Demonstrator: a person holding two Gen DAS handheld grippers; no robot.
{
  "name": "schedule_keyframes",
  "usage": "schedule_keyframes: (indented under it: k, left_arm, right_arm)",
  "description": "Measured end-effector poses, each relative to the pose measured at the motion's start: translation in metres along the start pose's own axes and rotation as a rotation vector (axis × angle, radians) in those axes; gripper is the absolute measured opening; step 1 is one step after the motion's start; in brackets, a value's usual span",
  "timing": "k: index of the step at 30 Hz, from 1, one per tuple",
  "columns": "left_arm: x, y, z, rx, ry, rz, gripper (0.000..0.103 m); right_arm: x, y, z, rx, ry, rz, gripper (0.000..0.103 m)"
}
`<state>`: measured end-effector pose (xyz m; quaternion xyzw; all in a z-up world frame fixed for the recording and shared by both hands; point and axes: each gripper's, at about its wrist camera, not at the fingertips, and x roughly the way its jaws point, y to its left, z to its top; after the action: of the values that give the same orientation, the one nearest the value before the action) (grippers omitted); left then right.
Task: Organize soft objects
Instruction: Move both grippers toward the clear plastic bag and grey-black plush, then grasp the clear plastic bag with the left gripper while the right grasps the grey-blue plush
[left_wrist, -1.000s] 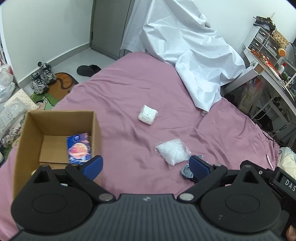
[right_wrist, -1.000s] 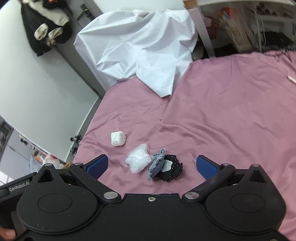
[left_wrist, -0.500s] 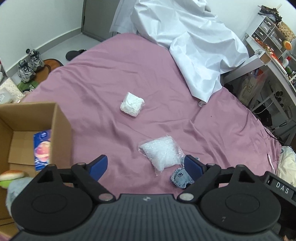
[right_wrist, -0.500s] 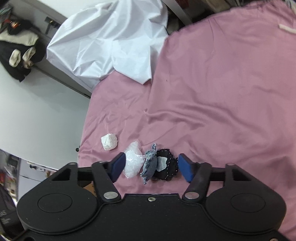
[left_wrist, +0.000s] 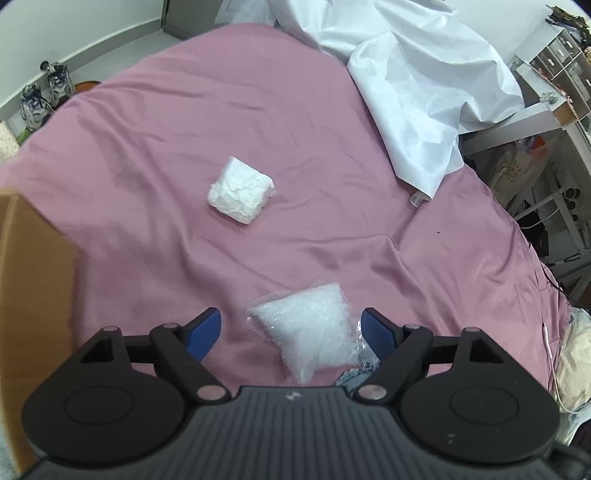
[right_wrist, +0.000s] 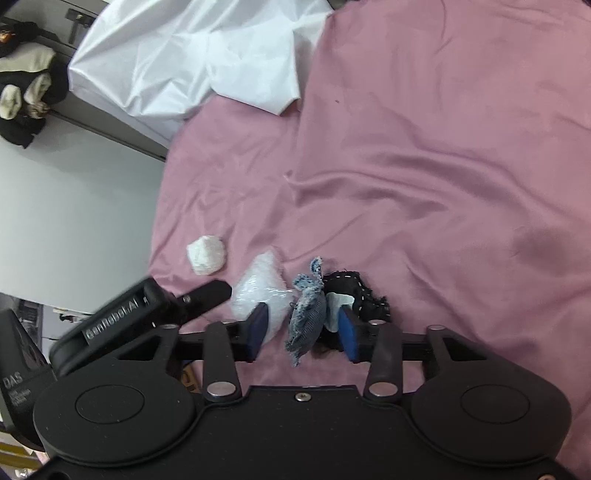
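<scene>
On the pink bedsheet (left_wrist: 332, 129) lies a clear bag of white filling (left_wrist: 310, 336). My left gripper (left_wrist: 291, 328) hangs over it with a blue pad on either side, its jaws closing and short of touching. A white wrapped bundle (left_wrist: 240, 194) lies farther back. In the right wrist view, a denim pouch (right_wrist: 308, 317) sits between the pads of my right gripper (right_wrist: 303, 330). Those jaws are closing, with a gap still on the left side. A black stitched item (right_wrist: 365, 295) lies just right of the pouch. The clear bag (right_wrist: 262, 288) and the bundle (right_wrist: 205, 254) lie to its left.
A cardboard box (left_wrist: 33, 277) stands at the left edge of the bed. A crumpled white sheet (left_wrist: 406, 74) covers the far corner. Shoes (left_wrist: 40, 96) sit on the floor at far left, and shelves with clutter (left_wrist: 546, 74) stand at right. The left gripper's body (right_wrist: 147, 306) shows in the right wrist view.
Both grippers sank toward the bed. The left one shifted right, away from the box, and narrowed around the clear bag. The right one rolled and narrowed sharply around the denim pouch.
</scene>
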<state>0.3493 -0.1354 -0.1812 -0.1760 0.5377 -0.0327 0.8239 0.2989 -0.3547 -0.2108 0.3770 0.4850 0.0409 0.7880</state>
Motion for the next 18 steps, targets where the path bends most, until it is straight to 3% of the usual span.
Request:
schedule_keyframes:
  k: [1,2,10,15,16,18]
  left_arm:
    - [0.004,-0.001,0.001,-0.001,0.006,-0.002,0.082]
    - [0.009,-0.003,0.001,-0.002,0.014,-0.005,0.082]
    - [0.033,-0.008,-0.002,-0.003,0.052,0.007,0.082]
    - [0.029,-0.009,-0.002,-0.005,0.031,0.033,0.065]
    - [0.026,-0.008,-0.002,-0.011,0.028,0.022,0.056]
    - [0.018,-0.006,-0.002,-0.015,0.019,0.02,0.054]
  right_arm:
    - [0.004,-0.001,0.001,0.002,0.006,-0.007,0.022]
    - [0.007,-0.002,0.001,0.004,0.013,-0.01,0.02]
    - [0.018,0.0,0.003,-0.043,-0.001,-0.028,0.015]
    - [0.017,0.003,0.004,-0.065,-0.008,-0.034,0.015]
    - [0.016,0.004,0.003,-0.071,-0.01,-0.036,0.015]
    - [0.014,0.006,0.003,-0.081,-0.014,-0.036,0.015]
